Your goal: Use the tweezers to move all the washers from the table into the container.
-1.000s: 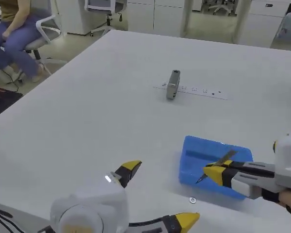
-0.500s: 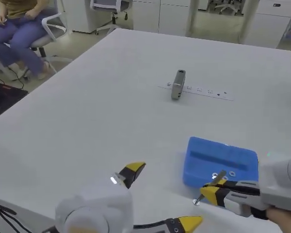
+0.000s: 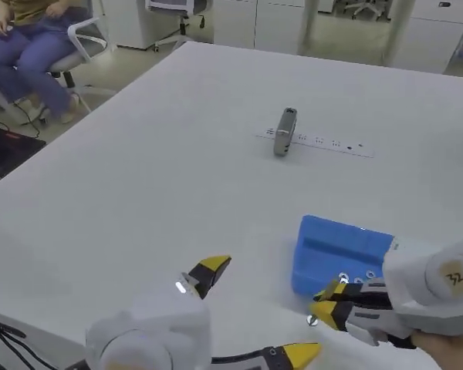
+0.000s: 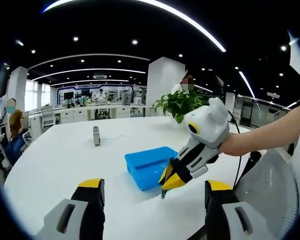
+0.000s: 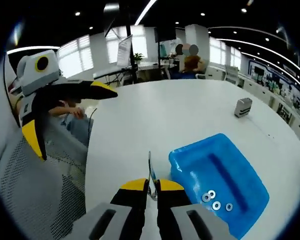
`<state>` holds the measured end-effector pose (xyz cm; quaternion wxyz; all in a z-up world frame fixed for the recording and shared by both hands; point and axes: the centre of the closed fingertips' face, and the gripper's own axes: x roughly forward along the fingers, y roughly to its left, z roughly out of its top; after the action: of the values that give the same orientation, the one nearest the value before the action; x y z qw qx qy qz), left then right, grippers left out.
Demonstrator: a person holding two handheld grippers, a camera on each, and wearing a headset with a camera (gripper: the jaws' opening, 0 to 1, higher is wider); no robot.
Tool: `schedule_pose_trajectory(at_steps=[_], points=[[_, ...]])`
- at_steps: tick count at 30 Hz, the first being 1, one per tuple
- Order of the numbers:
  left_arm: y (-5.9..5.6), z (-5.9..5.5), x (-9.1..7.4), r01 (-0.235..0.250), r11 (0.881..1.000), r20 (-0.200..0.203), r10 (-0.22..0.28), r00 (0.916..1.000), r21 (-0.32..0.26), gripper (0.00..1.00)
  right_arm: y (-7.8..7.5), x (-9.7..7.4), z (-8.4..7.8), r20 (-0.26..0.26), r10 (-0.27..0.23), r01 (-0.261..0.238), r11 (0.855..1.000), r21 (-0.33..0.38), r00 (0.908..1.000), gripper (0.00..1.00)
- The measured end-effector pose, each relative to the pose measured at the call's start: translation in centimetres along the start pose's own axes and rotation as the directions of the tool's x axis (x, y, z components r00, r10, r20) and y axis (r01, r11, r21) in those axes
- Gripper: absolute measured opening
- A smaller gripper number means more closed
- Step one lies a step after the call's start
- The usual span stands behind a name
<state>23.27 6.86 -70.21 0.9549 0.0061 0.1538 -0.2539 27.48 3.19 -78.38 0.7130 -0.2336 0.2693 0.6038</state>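
A blue container (image 3: 339, 243) sits on the white table (image 3: 177, 177) with several washers (image 3: 357, 277) in it. One washer (image 3: 312, 321) lies on the table by the container's near corner. My right gripper (image 3: 326, 302) is shut on thin metal tweezers (image 5: 151, 172), and their tip points down at that washer. In the right gripper view the container (image 5: 230, 172) lies just right of the tweezers, with the washers (image 5: 214, 200) on its floor. My left gripper (image 3: 260, 310) stands open with nothing between its jaws, near the table's front edge. The left gripper view shows the right gripper (image 4: 172, 179) beside the container (image 4: 145, 165).
A small grey metal block (image 3: 285, 131) stands further back on the table, next to a faint printed strip (image 3: 324, 143). A person sits on an office chair (image 3: 77, 38) off the table's far left. Open tabletop stretches left of the container.
My right gripper has come off the container's top, back and down to its near corner, and the tweezers' tip now sits over the loose washer. The left gripper stays put.
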Motion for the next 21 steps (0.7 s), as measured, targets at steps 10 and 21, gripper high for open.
schedule_pose_trajectory(at_steps=[10,21], points=[[0.0,-0.2,0.1,0.004,1.0,-0.011,-0.004,0.9999,-0.008,0.84,0.5,0.2,0.1,-0.012,-0.038,0.037,0.996,-0.08,0.9992,0.02],[-0.1,-0.3,0.1,0.01,1.0,-0.015,-0.01,0.9998,-0.023,0.84,-0.3,-2.4,2.6,0.132,-0.075,0.066,0.995,0.072,0.9884,0.02]])
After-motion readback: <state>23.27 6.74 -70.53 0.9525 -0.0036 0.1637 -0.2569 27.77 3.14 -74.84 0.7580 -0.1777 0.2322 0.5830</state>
